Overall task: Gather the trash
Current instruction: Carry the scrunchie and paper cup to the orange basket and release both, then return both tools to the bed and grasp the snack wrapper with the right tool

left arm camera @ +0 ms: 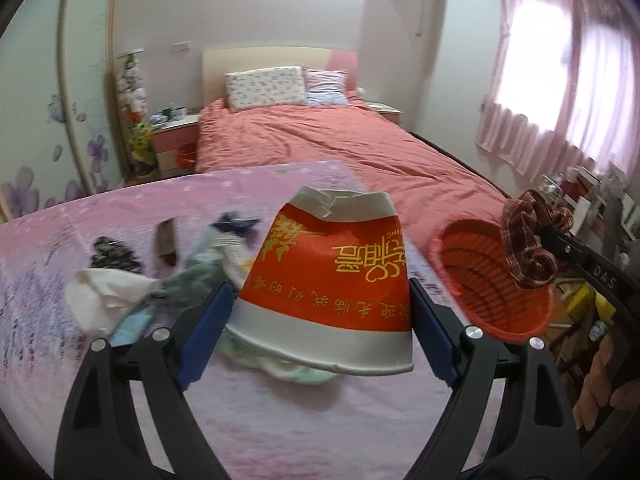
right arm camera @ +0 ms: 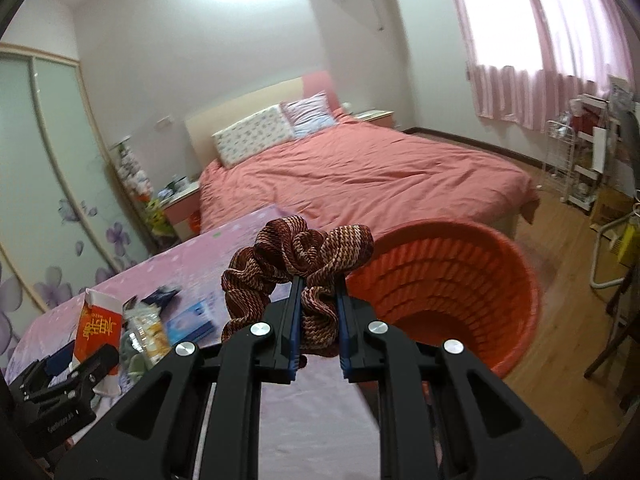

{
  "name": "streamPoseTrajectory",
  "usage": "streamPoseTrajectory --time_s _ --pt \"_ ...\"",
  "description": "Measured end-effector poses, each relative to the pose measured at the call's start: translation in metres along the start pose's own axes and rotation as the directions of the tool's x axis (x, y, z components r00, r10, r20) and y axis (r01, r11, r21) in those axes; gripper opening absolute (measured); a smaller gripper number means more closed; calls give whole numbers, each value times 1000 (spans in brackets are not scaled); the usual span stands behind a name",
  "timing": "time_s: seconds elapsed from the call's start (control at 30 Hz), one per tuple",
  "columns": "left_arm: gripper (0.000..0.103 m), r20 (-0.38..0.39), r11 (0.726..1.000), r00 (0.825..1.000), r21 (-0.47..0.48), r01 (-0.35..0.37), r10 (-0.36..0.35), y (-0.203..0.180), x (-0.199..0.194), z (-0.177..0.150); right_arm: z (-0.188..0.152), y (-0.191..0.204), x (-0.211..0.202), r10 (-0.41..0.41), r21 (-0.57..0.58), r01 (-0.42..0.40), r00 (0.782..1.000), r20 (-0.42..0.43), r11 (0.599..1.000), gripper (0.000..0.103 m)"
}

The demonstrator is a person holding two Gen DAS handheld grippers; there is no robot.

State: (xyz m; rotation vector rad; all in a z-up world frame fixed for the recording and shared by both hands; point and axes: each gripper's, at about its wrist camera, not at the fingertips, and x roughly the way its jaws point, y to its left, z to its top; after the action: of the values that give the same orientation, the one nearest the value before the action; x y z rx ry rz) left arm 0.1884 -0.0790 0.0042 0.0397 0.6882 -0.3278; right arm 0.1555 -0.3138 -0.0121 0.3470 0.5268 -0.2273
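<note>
Right tongs (right arm camera: 318, 300) pinch scrunchie (right arm camera: 298, 260) beside basket (right arm camera: 516, 280) rim.

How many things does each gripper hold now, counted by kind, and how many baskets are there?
Crushed red-and-white paper cup, between the left gripper fingers: 1
Brown woven scrunchie, in the right gripper: 1
Orange plastic basket: 1
Total: 3

The left gripper (left arm camera: 322, 304) reaches up from the bottom centre of its view, jaws spread wide and clamped on a load, while the right gripper (right arm camera: 318, 312), low in its frame, pinches nearly shut.
</note>
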Motion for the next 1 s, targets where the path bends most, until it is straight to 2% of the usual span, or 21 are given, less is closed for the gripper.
streamPoseTrajectory --time_s 0.33,0.63,0.73,0.83,0.9,1.0 --pt "84 -25 987 992 99 126 -124 -75 33 5 7 -45 11 -95 78 93 995 29 993 15" --pt "84 -85 958 970 162 237 -226 -152 83 15 14 -93 24 -163 149 158 986 27 976 15" --pt "84 -102 950 966 180 254 -239 -171 105 21 16 -104 32 -174 167 168 985 21 972 16" --pt "85 -124 948 966 201 247 -226 -185 125 24 18 -113 39 -153 176 150 988 1 973 24" --pt "86 -141 947 965 205 248 -222 -189 133 23 17 -118 47 -140 186 141 990 -19 972 34" --pt "88 -162 949 965 206 239 -207 -185 143 23 13 -121 52 -130 193 136 991 -43 972 42"
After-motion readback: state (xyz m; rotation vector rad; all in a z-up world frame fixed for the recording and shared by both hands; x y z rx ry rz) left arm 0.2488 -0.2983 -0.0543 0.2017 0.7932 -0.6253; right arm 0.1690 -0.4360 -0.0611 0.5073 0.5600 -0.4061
